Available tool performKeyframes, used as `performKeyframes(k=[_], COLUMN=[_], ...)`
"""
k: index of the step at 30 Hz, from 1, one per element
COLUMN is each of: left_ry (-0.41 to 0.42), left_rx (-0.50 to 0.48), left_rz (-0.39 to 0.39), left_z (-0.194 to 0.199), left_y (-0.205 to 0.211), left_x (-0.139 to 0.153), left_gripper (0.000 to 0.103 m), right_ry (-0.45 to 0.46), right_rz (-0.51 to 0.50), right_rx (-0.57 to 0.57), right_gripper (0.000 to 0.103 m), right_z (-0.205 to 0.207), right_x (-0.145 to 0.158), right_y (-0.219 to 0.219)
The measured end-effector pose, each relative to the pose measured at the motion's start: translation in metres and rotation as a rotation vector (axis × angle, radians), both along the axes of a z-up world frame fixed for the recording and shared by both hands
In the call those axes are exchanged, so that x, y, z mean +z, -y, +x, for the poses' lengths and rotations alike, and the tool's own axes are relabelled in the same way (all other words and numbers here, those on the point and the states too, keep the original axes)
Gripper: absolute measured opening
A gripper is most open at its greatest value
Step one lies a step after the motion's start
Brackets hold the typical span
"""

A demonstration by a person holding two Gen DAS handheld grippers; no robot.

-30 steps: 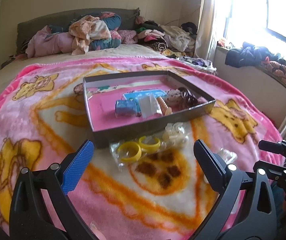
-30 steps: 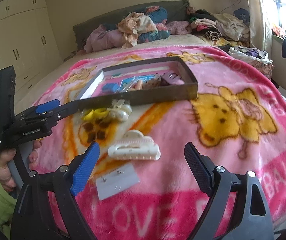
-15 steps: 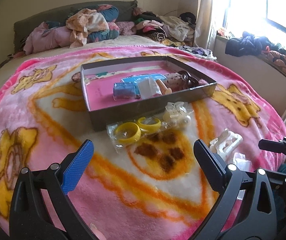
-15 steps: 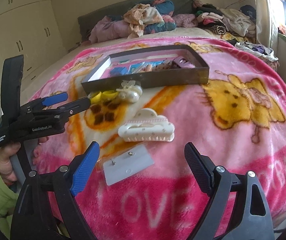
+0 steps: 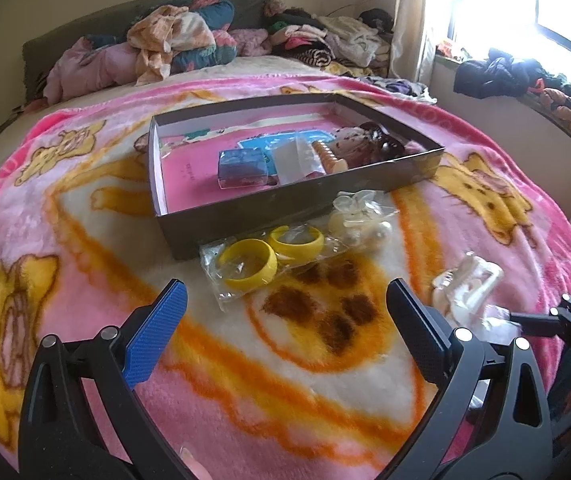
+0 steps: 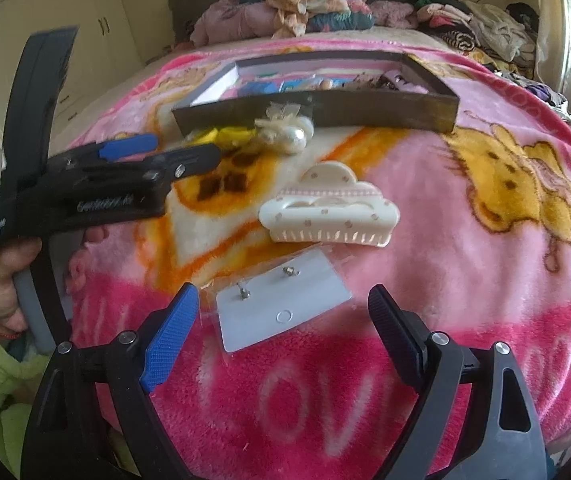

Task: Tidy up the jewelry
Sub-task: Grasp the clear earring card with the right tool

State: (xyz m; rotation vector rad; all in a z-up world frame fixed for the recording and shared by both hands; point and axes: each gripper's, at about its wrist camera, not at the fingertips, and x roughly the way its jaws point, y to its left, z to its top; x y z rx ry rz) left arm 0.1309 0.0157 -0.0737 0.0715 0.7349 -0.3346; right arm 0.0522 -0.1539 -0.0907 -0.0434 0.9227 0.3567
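Note:
A dark shallow box point(image 5: 245, 216) point(image 6: 365, 110) lies on the pink blanket with several small items inside. In front of it sit a clear bag of yellow bangles point(image 5: 261, 260), a cream pearl hair piece point(image 5: 359, 220) point(image 6: 285, 132), a white claw clip point(image 6: 329, 212) point(image 5: 465, 284) and an earring card point(image 6: 281, 304). My left gripper point(image 5: 285, 320) is open, hovering just short of the bangles. My right gripper point(image 6: 283, 326) is open over the earring card, nothing pressed between its pads.
A pile of clothes point(image 5: 173, 44) lies at the head of the bed. More clothing sits on the window ledge point(image 5: 497, 72) at the right. White cupboards point(image 6: 65, 40) stand at the left. A hand in a green sleeve point(image 6: 1, 280) holds the left gripper.
Both grippers have dropped lower and tilted down toward the blanket. The claw clip and earring card now sit closer to my right gripper; the bangles are closer to my left one.

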Motion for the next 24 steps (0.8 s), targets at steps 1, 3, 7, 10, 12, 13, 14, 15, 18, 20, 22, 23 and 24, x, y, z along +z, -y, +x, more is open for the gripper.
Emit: performKeyframes(k=[1,3,7,10,12,13,14,15,18,20,22,23,24], left_ry=[-0.006,-0.017,-0.042,-0.055,-0.06,-0.059,-0.061,-0.065,-0.076,-0.076,-0.075,-0.074,-0.074], left_rx=[0.004,0.014,0.039,0.052,0.057,0.057,0.059,0.058,0.054,0.052,0.045,0.043,0.041], left_rz=[-0.002,0.001,-0.004,-0.009,-0.018,-0.018,-0.014,-0.012,-0.008,-0.005,-0.005,-0.006,-0.006], left_z=[0.003,0.009,0.021,0.029,0.033,0.035,0.036,0.038,0.04,0.041,0.041,0.041,0.041], left_y=[0.0,0.0,0.0,0.0,0.001,0.002,0.003,0.004,0.007,0.008,0.01,0.01,0.01], left_x=[-0.001,-0.003,-0.007,-0.008,-0.008,-0.007,-0.008,-0.008,-0.011,-0.011,-0.011,-0.011,-0.011], left_gripper=[0.091,0.091,0.091,0.091,0.091,0.091,0.091,0.091,0.086,0.085,0.084,0.083,0.082], right_ry=[-0.003,-0.004,-0.005,-0.005,-0.007,-0.006,-0.005,-0.005,-0.001,0.0,0.007,0.01,0.017], right_rz=[-0.008,-0.022,-0.04,-0.039,-0.018,-0.009,0.004,0.013,0.038,0.045,0.053,0.056,0.06], right_rx=[0.003,0.008,0.016,0.017,0.01,0.007,0.002,-0.002,-0.021,-0.028,-0.038,-0.042,-0.048], right_gripper=[0.084,0.084,0.079,0.069,0.068,0.067,0.067,0.065,0.061,0.06,0.059,0.059,0.058], right_z=[0.001,0.003,0.005,0.004,0.004,0.006,0.006,0.006,0.008,0.01,0.011,0.011,0.012], right_x=[-0.001,-0.002,-0.005,-0.006,-0.005,-0.004,-0.003,-0.002,0.001,0.002,0.004,0.005,0.007], right_y=[-0.002,-0.005,-0.008,-0.008,-0.004,-0.002,0.0,0.002,0.01,0.012,0.016,0.018,0.021])
